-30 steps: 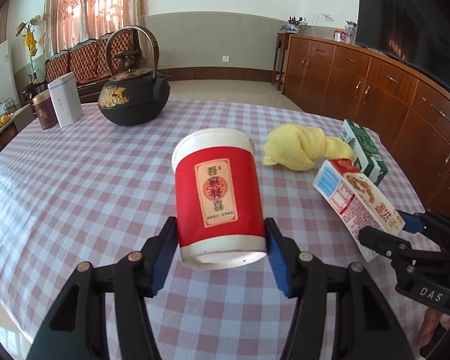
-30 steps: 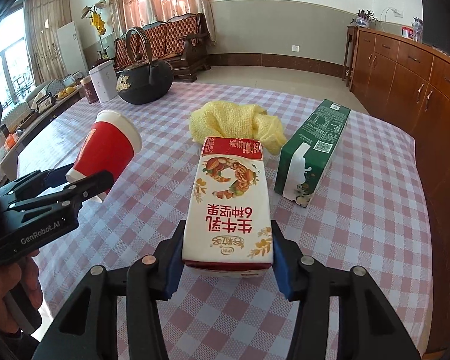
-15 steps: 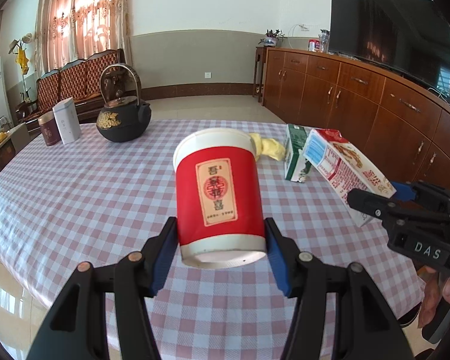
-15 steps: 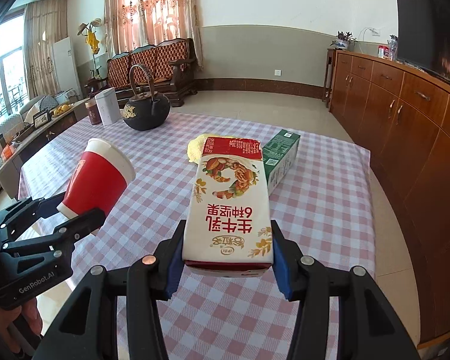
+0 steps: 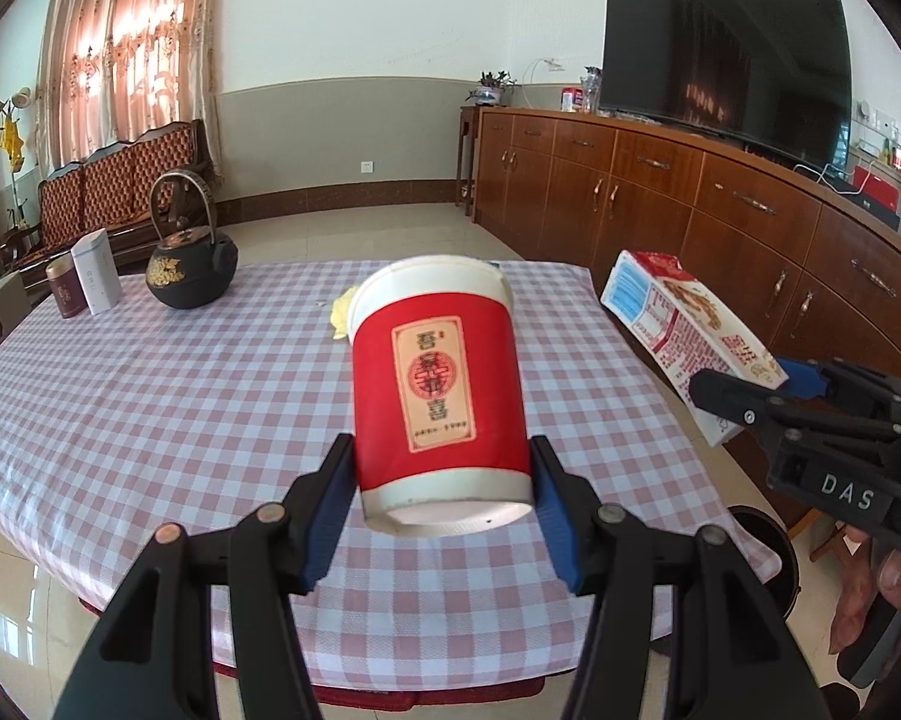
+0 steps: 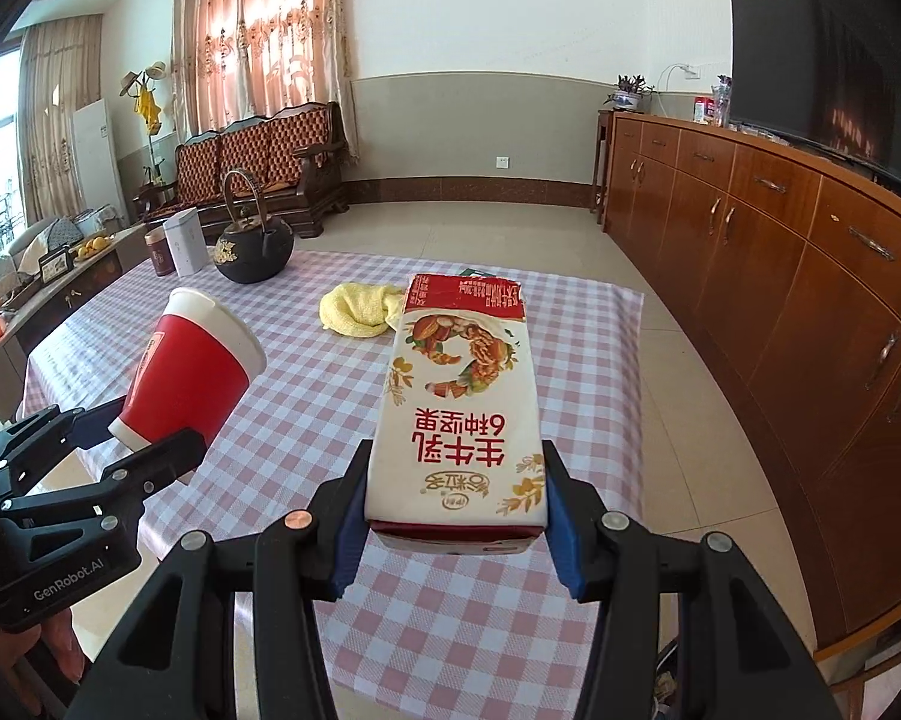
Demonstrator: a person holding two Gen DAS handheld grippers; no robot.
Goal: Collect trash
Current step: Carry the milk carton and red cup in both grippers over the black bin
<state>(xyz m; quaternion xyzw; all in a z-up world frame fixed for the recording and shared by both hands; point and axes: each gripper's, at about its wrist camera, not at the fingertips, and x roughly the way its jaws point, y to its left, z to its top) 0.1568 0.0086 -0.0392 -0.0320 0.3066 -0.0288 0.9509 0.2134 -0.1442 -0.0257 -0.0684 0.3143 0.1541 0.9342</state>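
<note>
near half of table [image 5: 150,420] bare checkered cloth, easy pass | far end crowded: kettle [image 5: 191,267], two tins [image 5: 87,283], yellow rag [image 6: 360,309] | cabinet [image 6: 810,300] walls off right side, floor gap between

The left gripper [image 5: 443,501] clamps a red paper cup [image 5: 437,387] at its base between 2 blue pads [image 5: 329,507], lifted above the checked table [image 5: 150,396]. At right, the right gripper [image 5: 744,396] grips a milk carton [image 5: 684,330] (tilted, off the table's edge). A black teapot [image 5: 191,267] and 2 tins [image 5: 84,285] stand at the far left.
</note>
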